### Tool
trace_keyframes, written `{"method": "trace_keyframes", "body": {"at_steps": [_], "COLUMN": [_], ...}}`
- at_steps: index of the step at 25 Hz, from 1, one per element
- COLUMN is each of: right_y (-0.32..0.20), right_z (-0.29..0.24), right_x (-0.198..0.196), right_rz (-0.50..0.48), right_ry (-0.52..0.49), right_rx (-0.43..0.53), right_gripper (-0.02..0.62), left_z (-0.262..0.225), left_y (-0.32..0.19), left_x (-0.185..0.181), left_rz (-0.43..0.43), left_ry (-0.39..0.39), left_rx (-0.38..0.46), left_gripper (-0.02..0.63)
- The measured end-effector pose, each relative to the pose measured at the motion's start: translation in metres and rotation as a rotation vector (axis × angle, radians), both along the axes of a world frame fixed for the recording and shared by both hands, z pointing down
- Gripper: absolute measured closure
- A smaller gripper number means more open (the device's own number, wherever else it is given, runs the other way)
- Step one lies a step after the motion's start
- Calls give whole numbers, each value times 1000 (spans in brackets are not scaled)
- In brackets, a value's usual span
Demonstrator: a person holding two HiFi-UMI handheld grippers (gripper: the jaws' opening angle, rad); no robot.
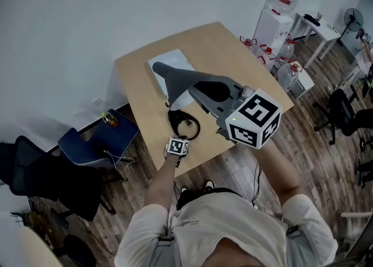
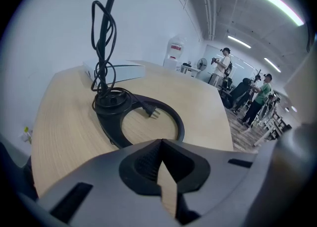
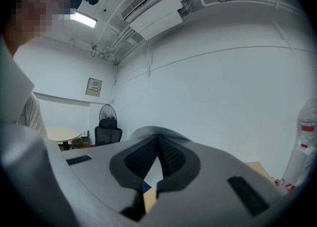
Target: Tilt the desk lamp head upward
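The desk lamp's black ring base (image 2: pixel 141 116) lies on the wooden table (image 2: pixel 64 122), with its cord and plug (image 2: pixel 151 112) coiled over it. Its thin black stem (image 2: pixel 106 28) rises out of the top of the left gripper view; the lamp head is not seen. My left gripper (image 2: pixel 161 144) is shut and empty, low over the table just short of the base. Its marker cube (image 1: pixel 176 146) shows by the table's front edge. My right gripper (image 1: pixel 157 67) is held high above the table, shut on nothing, and hides part of the base (image 1: pixel 185 125). It (image 3: pixel 157 137) faces a bare wall.
A flat white box (image 1: pixel 175 62) lies at the back of the table (image 1: pixel 140 85). A blue chair (image 1: pixel 96 140) stands at the left. A water dispenser (image 1: pixel 274 18) and bottles (image 1: pixel 288 73) stand at the right, beyond them a black office chair (image 1: pixel 344 111). People (image 2: pixel 260 97) stand far off.
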State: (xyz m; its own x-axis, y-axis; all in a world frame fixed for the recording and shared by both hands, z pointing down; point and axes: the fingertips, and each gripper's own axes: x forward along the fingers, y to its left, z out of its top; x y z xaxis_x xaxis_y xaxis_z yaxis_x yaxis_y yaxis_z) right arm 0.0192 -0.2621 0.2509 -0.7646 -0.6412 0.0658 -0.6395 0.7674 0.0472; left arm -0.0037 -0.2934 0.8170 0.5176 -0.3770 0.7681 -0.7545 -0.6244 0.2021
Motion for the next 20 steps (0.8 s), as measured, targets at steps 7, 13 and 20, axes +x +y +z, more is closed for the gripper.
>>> {"method": "trace_keyframes", "body": {"at_steps": [7, 13, 20], "right_y": [6, 9, 19], "right_z": [12, 40, 96], "right_x": [9, 20, 46], "right_rz": [27, 68, 140], "right_ry": [-27, -37, 9], "right_rx": [-14, -54, -120], "right_gripper": [600, 600, 600], "left_z": [-1, -3, -53], "left_y": [1, 3, 12], "left_x": [1, -4, -9], "left_rz": [4, -32, -66], "left_ry": [13, 44, 87], "left_rx": [27, 16, 105], "left_gripper": [591, 591, 591]}}
